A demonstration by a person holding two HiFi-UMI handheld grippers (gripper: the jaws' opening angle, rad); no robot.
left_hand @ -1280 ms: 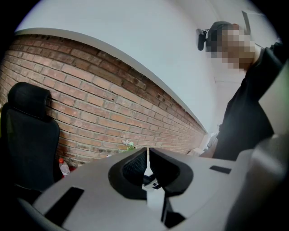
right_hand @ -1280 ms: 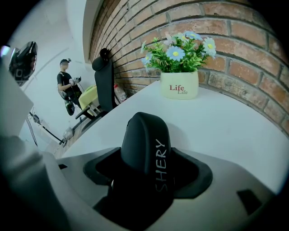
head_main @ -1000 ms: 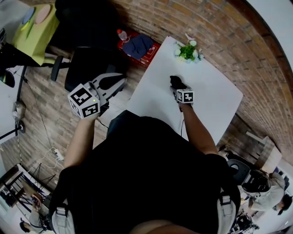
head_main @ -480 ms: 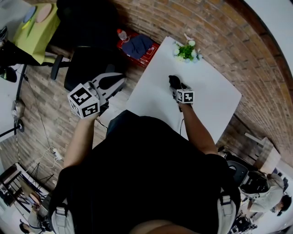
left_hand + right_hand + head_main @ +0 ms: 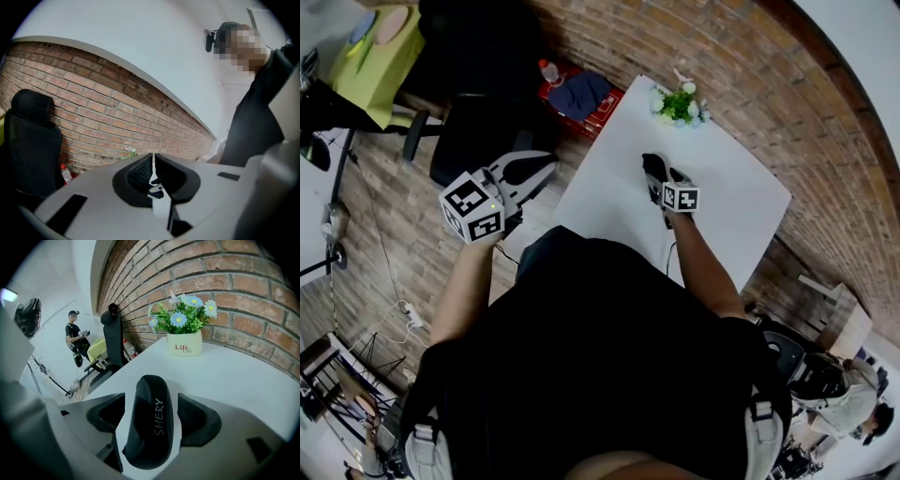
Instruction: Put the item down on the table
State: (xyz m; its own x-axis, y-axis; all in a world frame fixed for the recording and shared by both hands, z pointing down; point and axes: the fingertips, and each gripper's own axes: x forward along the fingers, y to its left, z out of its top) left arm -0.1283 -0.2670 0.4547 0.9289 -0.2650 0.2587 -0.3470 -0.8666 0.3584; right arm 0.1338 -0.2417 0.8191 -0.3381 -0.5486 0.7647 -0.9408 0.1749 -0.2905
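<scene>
The right gripper has its jaws apart on either side of the black case, which seems set down on the table between them, while the idle left gripper has its jaws closed on nothing.

Black case with white SHERY lettering is seen between the black-padded fingers of the light grey right gripper. White tabletop is seen under and beyond the fingers. Ahead of them, a cream pot with red Life print is topped by blue and white flowers and green leaves. Red-brown brick wall with pale mortar is seen behind. Left gripper is grey, its fingers black and ribbed. Black-and-white square markers are borne on the cubes.
</scene>
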